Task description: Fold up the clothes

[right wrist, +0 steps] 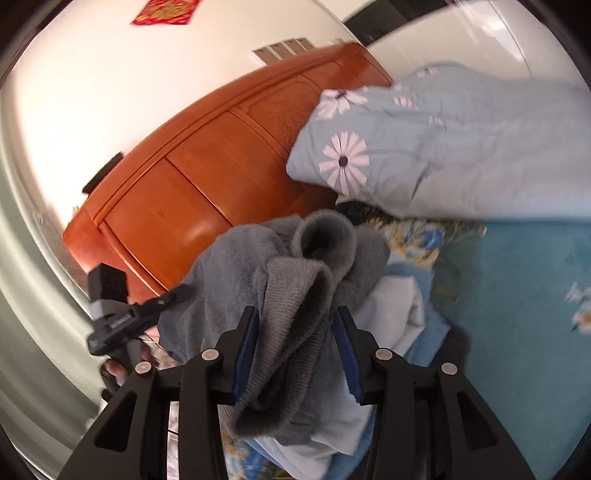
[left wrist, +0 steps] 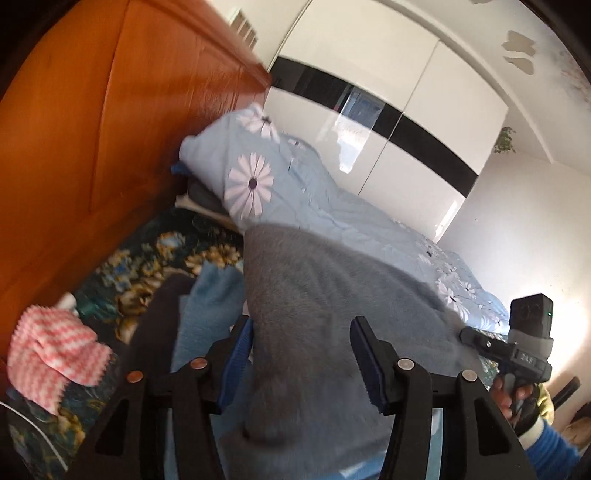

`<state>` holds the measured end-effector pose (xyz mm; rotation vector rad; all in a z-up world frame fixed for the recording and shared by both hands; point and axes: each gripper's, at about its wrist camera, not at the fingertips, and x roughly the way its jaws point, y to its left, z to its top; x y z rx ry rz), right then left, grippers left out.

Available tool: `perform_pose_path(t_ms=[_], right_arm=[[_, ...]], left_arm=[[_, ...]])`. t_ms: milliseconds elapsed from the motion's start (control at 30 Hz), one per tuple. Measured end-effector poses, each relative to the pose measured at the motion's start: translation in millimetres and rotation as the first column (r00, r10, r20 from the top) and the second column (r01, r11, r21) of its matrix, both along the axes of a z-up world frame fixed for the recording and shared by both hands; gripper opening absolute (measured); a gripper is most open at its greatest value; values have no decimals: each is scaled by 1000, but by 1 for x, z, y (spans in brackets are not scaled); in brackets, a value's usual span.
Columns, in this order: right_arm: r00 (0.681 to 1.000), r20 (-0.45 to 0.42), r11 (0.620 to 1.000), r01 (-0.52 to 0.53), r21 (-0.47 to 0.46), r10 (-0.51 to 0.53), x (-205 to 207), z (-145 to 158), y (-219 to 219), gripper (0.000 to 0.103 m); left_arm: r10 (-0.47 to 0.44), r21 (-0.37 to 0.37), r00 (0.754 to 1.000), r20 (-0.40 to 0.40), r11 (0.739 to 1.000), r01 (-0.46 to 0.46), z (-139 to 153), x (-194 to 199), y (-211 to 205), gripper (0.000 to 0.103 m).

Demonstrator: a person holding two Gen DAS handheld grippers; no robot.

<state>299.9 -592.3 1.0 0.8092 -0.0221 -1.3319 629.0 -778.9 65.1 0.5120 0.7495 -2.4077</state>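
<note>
Orange-brown wood of the headboard (left wrist: 92, 155) fills the left of the left wrist view and crosses the middle of the right wrist view, with the pale blue daisy-print quilt (left wrist: 295, 192) heaped against it on the bed. Only the left wrist view shows the glossy white wardrobe (left wrist: 388, 122) with its black band behind the quilt, and a pink-and-white zigzag cloth (left wrist: 51, 354) lying on the dark floral bedspread (left wrist: 166, 251) at lower left. Only the right wrist view shows the red paper decoration (right wrist: 166, 11) high on the wall and the turquoise floral sheet (right wrist: 517, 295) at right. The grey fleece garment (left wrist: 332, 295) lies spread wide in front of the left gripper (left wrist: 301, 362), whose jaws stand apart with the cloth between them; whether the pads touch it cannot be told. In the right wrist view the same garment is bunched, its ribbed cuff (right wrist: 325, 236) open toward the camera, and a fold hangs between the parted jaws of the right gripper (right wrist: 295, 350), on top of pale blue and white clothes (right wrist: 399, 306). Each view catches the other gripper at its edge, small and blurred, with fingers on its handle; its jaws are hard to make out there. The garment's lower edge is cut off by the gripper bodies in both views.
</note>
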Motion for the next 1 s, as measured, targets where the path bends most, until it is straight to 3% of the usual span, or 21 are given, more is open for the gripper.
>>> perform_pose_path(t_ms=[100, 200, 367, 467, 533, 600, 667, 767, 900, 1000], right_arm=[[994, -109, 999, 18, -44, -22, -1, 23, 10, 43], [996, -88, 999, -31, -40, 27, 12, 39, -3, 43], [992, -104, 996, -59, 67, 66, 37, 22, -29, 43], [984, -158, 995, -73, 74, 84, 44, 26, -23, 43], [978, -187, 996, -85, 32, 89, 48, 39, -2, 43], [979, -191, 997, -79, -7, 76, 52, 46, 22, 43], [981, -170, 994, -103, -18, 99, 59, 38, 50, 54], [971, -214, 994, -100, 41, 107, 70, 8, 91, 56], [973, -229, 988, 29, 149, 6, 67, -34, 144, 56], [976, -209, 981, 99, 169, -63, 66, -51, 176, 65]], left_arm=[[29, -54, 999, 17, 998, -28, 18, 3, 12, 66], [-10, -73, 1000, 20, 997, 12, 20, -16, 18, 66], [22, -58, 992, 124, 998, -14, 0, -44, 14, 68], [45, -89, 993, 106, 995, -35, 11, -38, 27, 68], [108, -146, 990, 95, 985, -93, 19, -34, 44, 70], [230, -176, 972, 47, 960, -218, 17, -29, 69, 79], [297, -134, 955, -18, 946, -296, 0, -28, 99, 92], [224, -52, 973, -60, 972, -228, -32, -34, 144, 93], [254, -40, 967, -1, 967, -253, -64, -41, 198, 99], [300, -68, 952, 55, 953, -296, -77, -41, 233, 103]])
